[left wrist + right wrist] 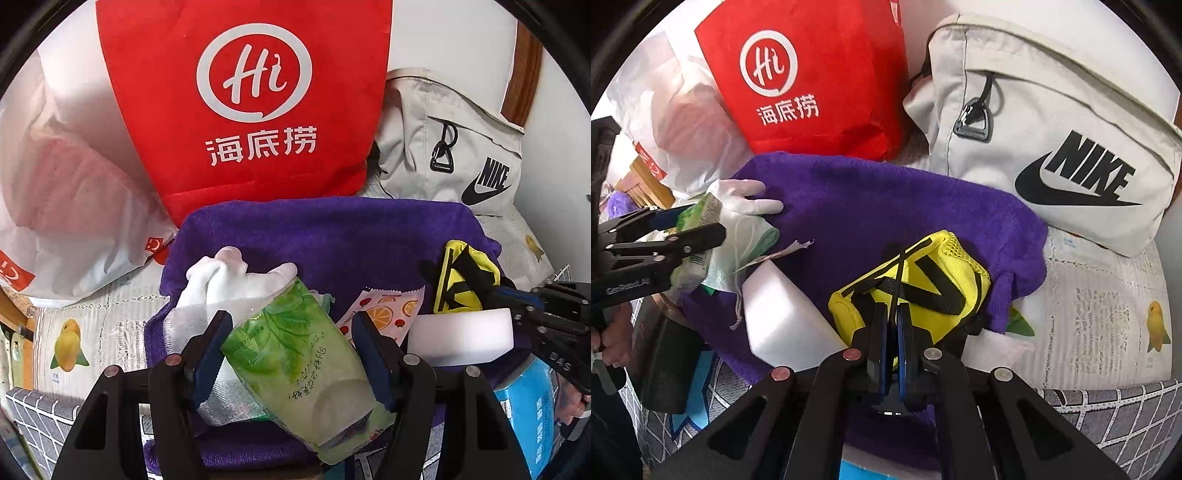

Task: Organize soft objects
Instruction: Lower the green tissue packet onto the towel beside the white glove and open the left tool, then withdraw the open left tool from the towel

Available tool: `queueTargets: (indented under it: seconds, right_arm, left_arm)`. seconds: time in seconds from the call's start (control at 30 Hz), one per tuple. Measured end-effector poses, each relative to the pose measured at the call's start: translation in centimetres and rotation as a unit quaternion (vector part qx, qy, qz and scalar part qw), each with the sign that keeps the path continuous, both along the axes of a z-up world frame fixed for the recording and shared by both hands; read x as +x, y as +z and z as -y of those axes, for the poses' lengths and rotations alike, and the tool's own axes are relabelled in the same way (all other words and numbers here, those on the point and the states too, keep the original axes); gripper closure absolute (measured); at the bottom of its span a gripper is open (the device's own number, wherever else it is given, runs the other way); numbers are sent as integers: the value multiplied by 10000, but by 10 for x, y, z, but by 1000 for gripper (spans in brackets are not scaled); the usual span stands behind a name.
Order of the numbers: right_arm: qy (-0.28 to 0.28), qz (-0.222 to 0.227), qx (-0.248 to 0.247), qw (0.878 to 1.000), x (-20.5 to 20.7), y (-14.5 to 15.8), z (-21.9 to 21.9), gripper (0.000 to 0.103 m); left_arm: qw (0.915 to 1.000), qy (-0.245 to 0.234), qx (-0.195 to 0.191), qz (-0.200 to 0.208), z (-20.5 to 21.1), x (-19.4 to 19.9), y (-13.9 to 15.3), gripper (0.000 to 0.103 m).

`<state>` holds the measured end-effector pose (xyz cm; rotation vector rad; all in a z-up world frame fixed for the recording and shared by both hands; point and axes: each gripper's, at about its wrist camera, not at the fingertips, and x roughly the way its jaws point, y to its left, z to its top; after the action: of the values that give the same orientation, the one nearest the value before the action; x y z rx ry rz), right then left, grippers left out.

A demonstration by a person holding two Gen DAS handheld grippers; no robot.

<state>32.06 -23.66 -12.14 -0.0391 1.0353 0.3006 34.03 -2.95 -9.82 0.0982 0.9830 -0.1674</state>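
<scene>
Two grippers: both worked over the purple towel (886,192).
Technique: judged best to lift slowly, keeping the thin strap pinched.
Left gripper (291,350): partly spread, clamped on the green wipes pack (295,354).
Right gripper (893,325): nearly closed, pinching the black strap (898,280) of the yellow pouch (912,284), which lay on the towel.

The left gripper (291,354) covers part of a green wet-wipe pack (295,354), whose small print is unreadable. A purple towel (886,192) hides the surface beneath it. The red bag (243,92) and white Nike backpack (1052,129) are cut off at the top edge.
</scene>
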Motion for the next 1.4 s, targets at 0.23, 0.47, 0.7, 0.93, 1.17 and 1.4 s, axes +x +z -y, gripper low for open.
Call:
queueTargets:
  seconds: [0.23,0.47,0.7,0.93,1.17,1.4]
  right_arm:
    - [-102,340,25,9994,-18,19,11,71]
    - [-130,461,61,9988,-29,27,13,71]
    - [-147,453,76,9988,-35,27,11,71]
    - [-108,474,103,9988,-40,29,9,71]
    - [-153,531,101,9984,-50,39,7,71]
    - [-277,647,62,9975,-73,58,5,64]
  left_arm:
    - [10000,-44,57,-11,5,4,-5,37]
    - [9998,-15,179,-49,7,8,-9,36]
    - [9995,110,302,-34,10,13,-10,33]
    - [9994,250,229,16,8,14,-3,14]
    - [9994,263,174,148,3,1,16,14]
    - [9985,345,349,257,-3,-28,33,14]
